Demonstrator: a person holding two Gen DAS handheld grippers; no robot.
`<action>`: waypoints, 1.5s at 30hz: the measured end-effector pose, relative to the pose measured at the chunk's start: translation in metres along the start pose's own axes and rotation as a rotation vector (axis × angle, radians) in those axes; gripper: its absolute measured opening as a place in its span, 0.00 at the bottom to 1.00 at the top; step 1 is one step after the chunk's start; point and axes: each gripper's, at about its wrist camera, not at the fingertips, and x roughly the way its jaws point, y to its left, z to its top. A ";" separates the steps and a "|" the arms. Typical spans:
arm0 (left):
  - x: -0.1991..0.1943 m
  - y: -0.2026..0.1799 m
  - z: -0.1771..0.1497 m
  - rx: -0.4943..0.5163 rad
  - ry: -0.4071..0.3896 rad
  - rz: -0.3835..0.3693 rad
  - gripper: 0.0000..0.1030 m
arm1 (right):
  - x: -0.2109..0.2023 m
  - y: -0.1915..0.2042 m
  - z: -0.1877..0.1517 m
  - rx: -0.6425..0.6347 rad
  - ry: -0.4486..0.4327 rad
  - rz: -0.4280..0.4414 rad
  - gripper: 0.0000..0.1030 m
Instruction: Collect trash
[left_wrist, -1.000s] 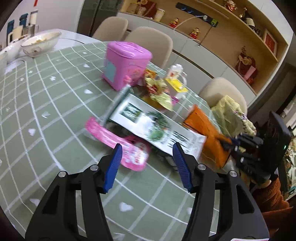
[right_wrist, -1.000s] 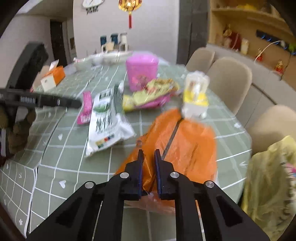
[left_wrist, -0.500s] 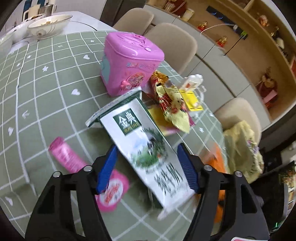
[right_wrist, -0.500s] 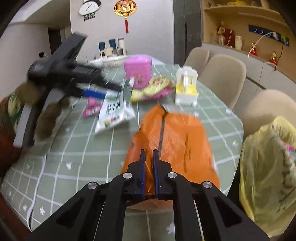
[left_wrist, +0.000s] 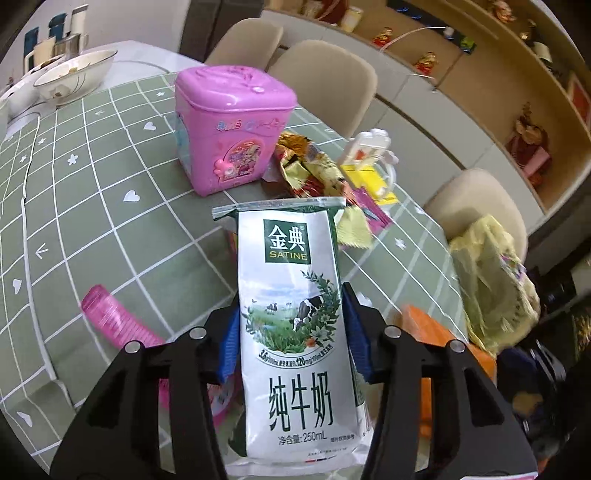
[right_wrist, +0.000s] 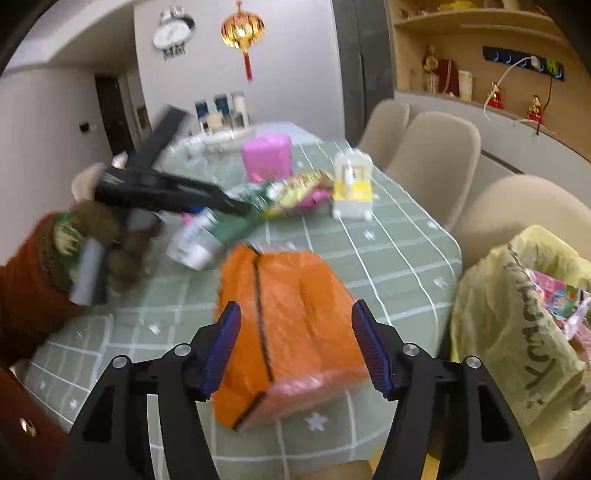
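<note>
Gripping, left wrist view: left gripper (left_wrist: 291, 328), jaws just closing, pinches the milk pouch (left_wrist: 295, 332) at both edges, lifting it off the table (left_wrist: 110, 221) for disposal.
Right wrist view: right gripper (right_wrist: 295, 347), jaws just sprung wide, straddles the orange bag (right_wrist: 288, 332) without touching; the yellow trash bag (right_wrist: 517, 350) hangs beside the table edge, likely the destination.

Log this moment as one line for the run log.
left gripper: jaws just closing, fingers on milk pouch | right gripper: jaws just opened, orange bag between fingers, released | yellow trash bag: beside table

This was a home dining room: beige chairs (right_wrist: 436, 162) stood around a table (right_wrist: 406, 236), ahead hung a wall clock (right_wrist: 173, 33) and red lantern (right_wrist: 242, 31).
</note>
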 end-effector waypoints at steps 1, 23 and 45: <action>-0.004 -0.001 -0.002 0.013 -0.005 -0.010 0.45 | 0.001 -0.001 0.000 0.008 0.001 -0.005 0.57; -0.028 -0.010 -0.025 0.125 -0.015 -0.058 0.45 | 0.036 -0.003 -0.035 0.117 0.054 0.014 0.20; -0.049 -0.033 -0.030 0.146 -0.069 -0.093 0.45 | -0.015 -0.019 0.004 0.100 -0.107 0.025 0.56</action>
